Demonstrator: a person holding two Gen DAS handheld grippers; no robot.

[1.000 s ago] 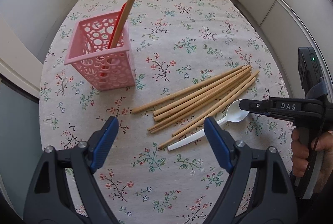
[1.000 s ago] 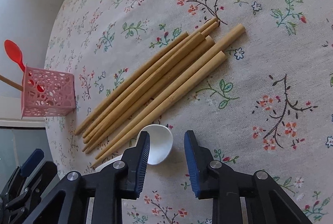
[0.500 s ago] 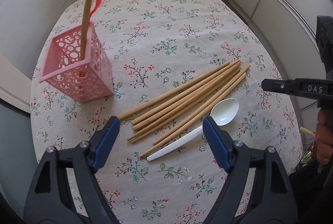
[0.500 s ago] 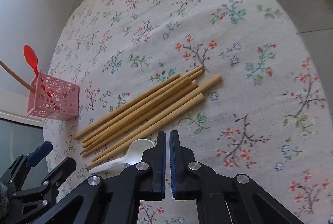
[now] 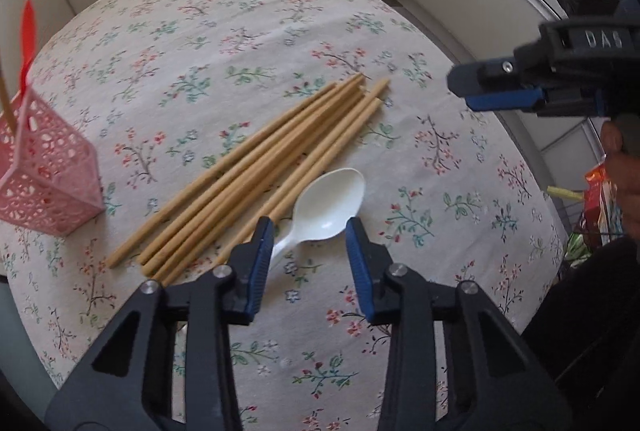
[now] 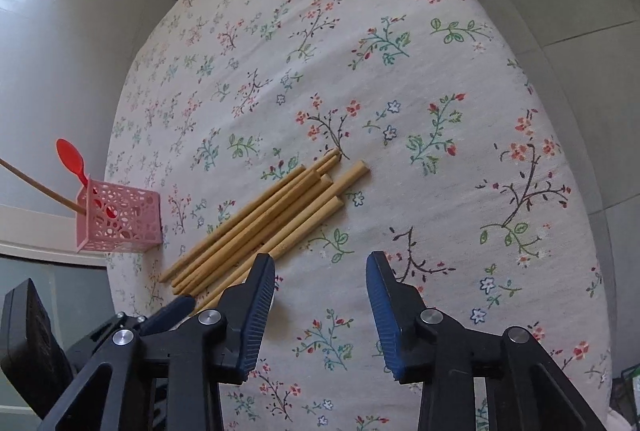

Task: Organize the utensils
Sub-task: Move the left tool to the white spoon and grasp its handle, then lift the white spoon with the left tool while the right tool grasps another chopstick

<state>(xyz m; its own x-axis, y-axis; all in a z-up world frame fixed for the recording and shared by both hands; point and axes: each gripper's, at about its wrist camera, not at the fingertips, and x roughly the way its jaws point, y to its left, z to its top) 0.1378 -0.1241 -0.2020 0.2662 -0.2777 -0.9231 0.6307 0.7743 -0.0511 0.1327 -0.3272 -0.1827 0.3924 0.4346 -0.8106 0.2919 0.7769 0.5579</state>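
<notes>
Jaws of the left gripper point(image 5: 309, 231) are closing around the white spoon point(image 5: 326, 205), pads not yet pressing; right gripper point(image 6: 320, 277) opening, empty. Risk: a pad may snag the adjacent chopsticks point(image 5: 256, 171).

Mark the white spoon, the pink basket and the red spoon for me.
White spoon point(image 5: 332, 197), left wrist view, on its bowl.
Pink basket point(image 6: 124, 221), right wrist view, on its front wall.
Red spoon point(image 6: 69, 153), right wrist view, on its bowl.
</notes>
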